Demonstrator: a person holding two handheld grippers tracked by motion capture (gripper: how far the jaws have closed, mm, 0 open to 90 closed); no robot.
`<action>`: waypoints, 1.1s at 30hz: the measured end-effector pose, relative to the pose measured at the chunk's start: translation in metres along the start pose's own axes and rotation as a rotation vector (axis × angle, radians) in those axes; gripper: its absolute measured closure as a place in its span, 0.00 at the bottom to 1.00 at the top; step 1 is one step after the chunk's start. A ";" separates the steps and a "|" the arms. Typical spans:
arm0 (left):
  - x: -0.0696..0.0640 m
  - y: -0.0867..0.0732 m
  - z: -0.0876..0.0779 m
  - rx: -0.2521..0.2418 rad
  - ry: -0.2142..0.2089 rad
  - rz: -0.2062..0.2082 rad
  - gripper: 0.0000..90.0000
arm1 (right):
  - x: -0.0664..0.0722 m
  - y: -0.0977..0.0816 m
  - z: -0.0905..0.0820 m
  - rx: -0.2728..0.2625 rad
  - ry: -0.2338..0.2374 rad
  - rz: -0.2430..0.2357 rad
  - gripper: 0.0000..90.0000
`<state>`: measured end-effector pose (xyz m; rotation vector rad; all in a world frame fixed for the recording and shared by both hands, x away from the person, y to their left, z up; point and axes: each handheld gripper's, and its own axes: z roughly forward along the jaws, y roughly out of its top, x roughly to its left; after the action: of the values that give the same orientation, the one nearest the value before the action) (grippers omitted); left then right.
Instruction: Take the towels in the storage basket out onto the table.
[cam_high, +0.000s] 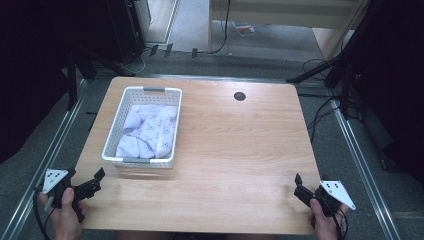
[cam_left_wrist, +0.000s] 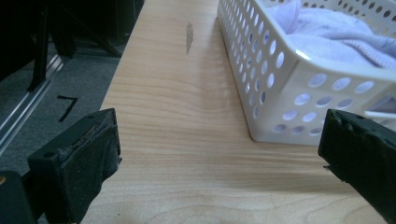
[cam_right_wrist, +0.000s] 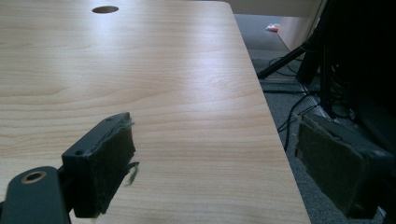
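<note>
With jaws spread wide and empty, the left gripper (cam_high: 95, 181) is held just short of the basket (cam_high: 113, 131), the right gripper (cam_high: 300, 186) well apart; cloth (cam_high: 150, 131) inside could be snagged on its perforated wall.

- One table (cam_high: 225, 150), wooden, with one round hole (cam_high: 239, 96) near its far edge.
- One white basket (cam_high: 114, 131) with perforated walls.
- Pale lilac cloths (cam_high: 150, 130) bundled in the basket; their number cannot be told.
- Two grippers: left gripper (cam_high: 92, 184), right gripper (cam_high: 298, 186).
- Two hands: left hand (cam_high: 65, 212), right hand (cam_high: 325, 220).
</note>
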<state>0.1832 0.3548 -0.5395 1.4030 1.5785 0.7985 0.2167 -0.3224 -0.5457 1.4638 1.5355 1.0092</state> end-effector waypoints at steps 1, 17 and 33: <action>0.000 0.002 -0.002 -0.007 0.002 -0.005 0.00 | 0.000 0.000 0.000 -0.001 0.000 0.000 0.14; -0.020 0.055 -0.018 -0.041 -0.017 0.001 0.00 | 0.000 0.000 0.000 0.003 -0.001 0.001 0.14; -0.059 0.104 -0.001 -0.018 -0.135 0.052 0.00 | 0.000 0.000 -0.001 -0.001 -0.002 -0.001 0.14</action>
<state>0.2277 0.3139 -0.4368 1.4595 1.4337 0.7303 0.2159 -0.3223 -0.5457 1.4624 1.5343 1.0077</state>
